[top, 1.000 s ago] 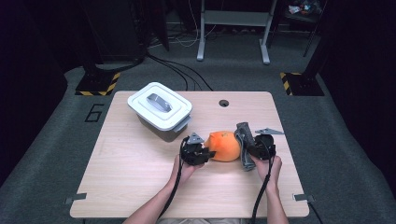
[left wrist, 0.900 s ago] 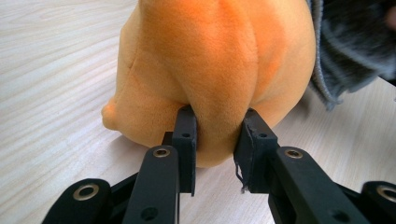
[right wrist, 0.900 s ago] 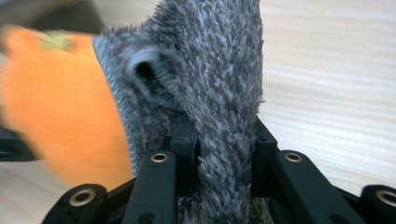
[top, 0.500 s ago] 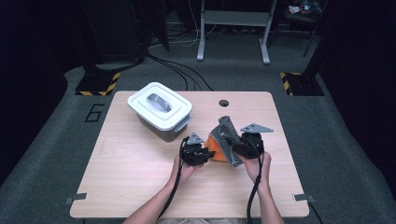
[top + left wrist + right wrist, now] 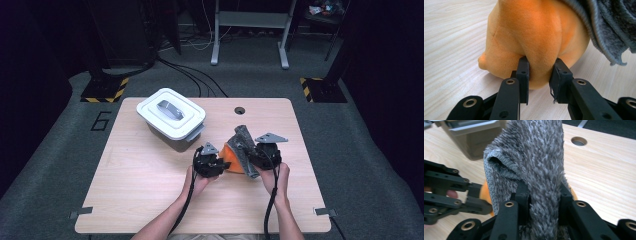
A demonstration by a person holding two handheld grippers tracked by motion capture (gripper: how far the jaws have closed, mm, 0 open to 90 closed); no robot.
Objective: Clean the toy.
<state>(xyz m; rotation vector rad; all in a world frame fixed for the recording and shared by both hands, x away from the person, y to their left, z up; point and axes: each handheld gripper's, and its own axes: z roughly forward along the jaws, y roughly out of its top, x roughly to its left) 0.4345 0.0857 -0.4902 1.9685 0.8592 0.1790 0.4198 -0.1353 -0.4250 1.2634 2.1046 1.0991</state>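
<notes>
Two grippers, both engaged on one soft item at the table's near middle. Left gripper (image 5: 540, 72): jaws pinching a fold of the orange plush toy (image 5: 536, 32), which rests on the wooden table (image 5: 140, 185). Right gripper (image 5: 544, 192): jaws clamped on a grey shaggy cloth (image 5: 536, 157) draped over the toy's far side. White lidded container (image 5: 171, 119) well apart, at the far left.

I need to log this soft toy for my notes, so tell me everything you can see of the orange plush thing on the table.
The orange plush thing is a rounded, short-pile soft toy with a small nub at one side, resting on the wooden table near its front middle. The left gripper pinches a fold of its fabric between its jaws. A grey shaggy cloth drapes over its far side, and the right gripper grips that cloth.
</notes>
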